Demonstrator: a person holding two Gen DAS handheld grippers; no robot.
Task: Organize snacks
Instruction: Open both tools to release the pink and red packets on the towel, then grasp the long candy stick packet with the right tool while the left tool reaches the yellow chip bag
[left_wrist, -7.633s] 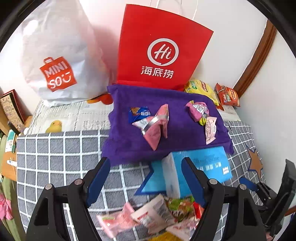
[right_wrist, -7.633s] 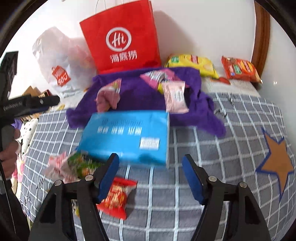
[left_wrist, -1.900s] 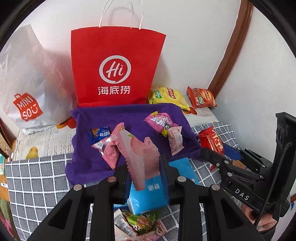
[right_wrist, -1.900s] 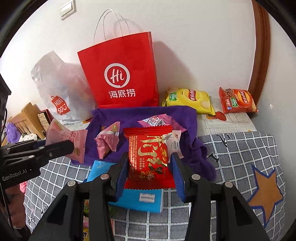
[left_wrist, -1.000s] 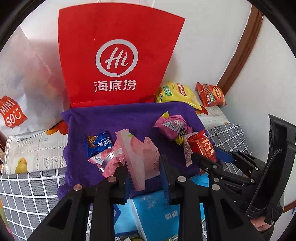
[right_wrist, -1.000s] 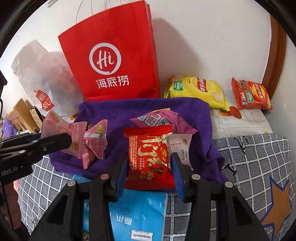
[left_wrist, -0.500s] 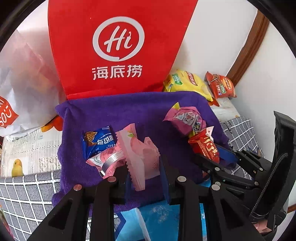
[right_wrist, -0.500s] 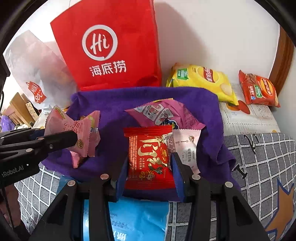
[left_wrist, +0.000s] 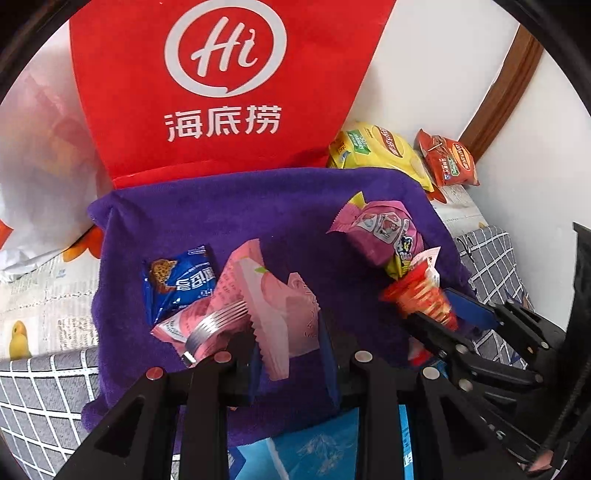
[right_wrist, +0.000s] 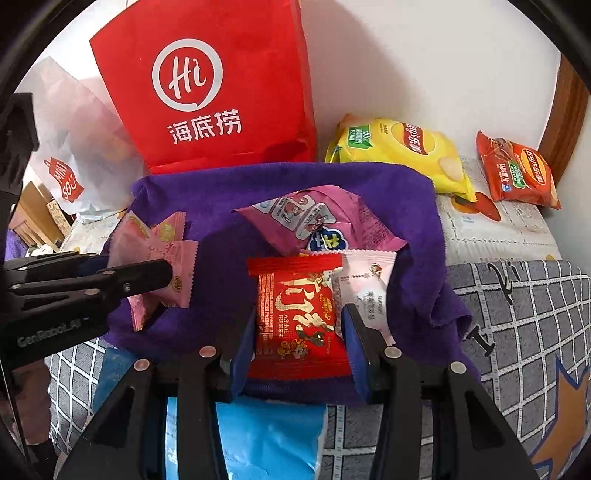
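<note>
Left gripper (left_wrist: 291, 354): closed on the pale pink wafer packet (left_wrist: 273, 306), pinched at the packet's lower edge so it stands up between the blue pads, over the near half of the purple towel (left_wrist: 229, 206).
Right gripper (right_wrist: 297, 345): holds the red snack packet (right_wrist: 299, 314) between its blue pads; the packet's upper part is over the towel's near edge, at 6 o'clock from the big pink bag (right_wrist: 317, 218).
Purple towel: spread on the bed, its far edge against the foot of the red paper bag (left_wrist: 221, 81).
Already on the towel: a blue cookie packet (left_wrist: 181, 280) at 9 o'clock from the held wafer; a pink packet with a silver band (left_wrist: 199, 325) just below it; the big pink bag at 2 o'clock; a small white-pink packet (right_wrist: 369, 291) touching the red packet's right side.
Blue box (right_wrist: 266, 439): under both grippers, at 6 o'clock from the towel, on the grey checked cover (right_wrist: 517, 332).
Beyond the towel, 1 to 2 o'clock: a yellow chip bag (right_wrist: 402, 151) and an orange-red chip bag (right_wrist: 517, 170) by the wall.
White shopping bag (right_wrist: 70, 147): at 9 o'clock from the red paper bag.
</note>
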